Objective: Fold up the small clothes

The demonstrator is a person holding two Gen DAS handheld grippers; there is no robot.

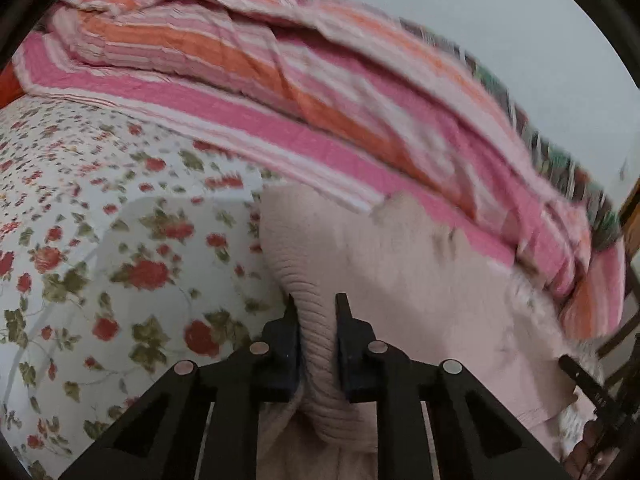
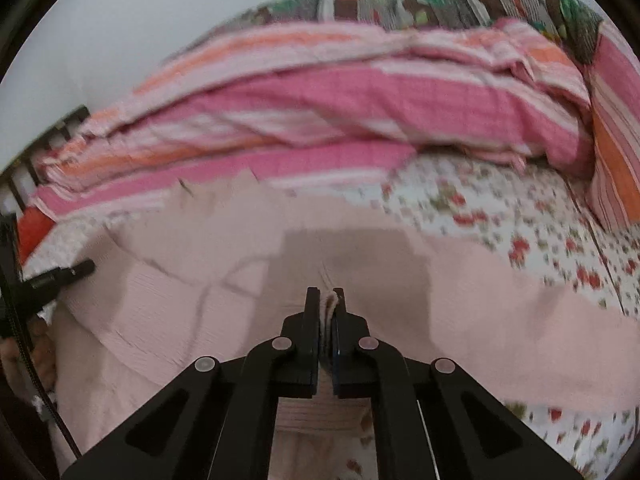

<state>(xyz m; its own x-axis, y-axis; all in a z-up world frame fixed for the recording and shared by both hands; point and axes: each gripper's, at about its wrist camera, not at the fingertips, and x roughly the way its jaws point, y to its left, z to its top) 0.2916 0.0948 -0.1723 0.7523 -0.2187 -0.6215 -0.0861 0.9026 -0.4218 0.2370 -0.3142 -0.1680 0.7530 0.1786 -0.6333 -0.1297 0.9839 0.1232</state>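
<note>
two hand-held grippers clamped on one pale pink ribbed knit garment lying on the rose-print floral bedsheet: left hand-held gripper pinches a bunched ribbed edge, right hand-held gripper pinches a thin fold. striped pink-orange quilt heaped behind.

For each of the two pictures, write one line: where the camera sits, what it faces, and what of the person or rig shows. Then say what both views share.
Left wrist view: sits on the left gripper, looking along its fingers at a ribbed band of the pink garment clamped between them; the right gripper's tip shows at right.
Right wrist view: sits on the right gripper, shut on a garment fold; the left gripper's tip shows at left.
Shared: the garment, floral bedsheet, striped quilt.
</note>
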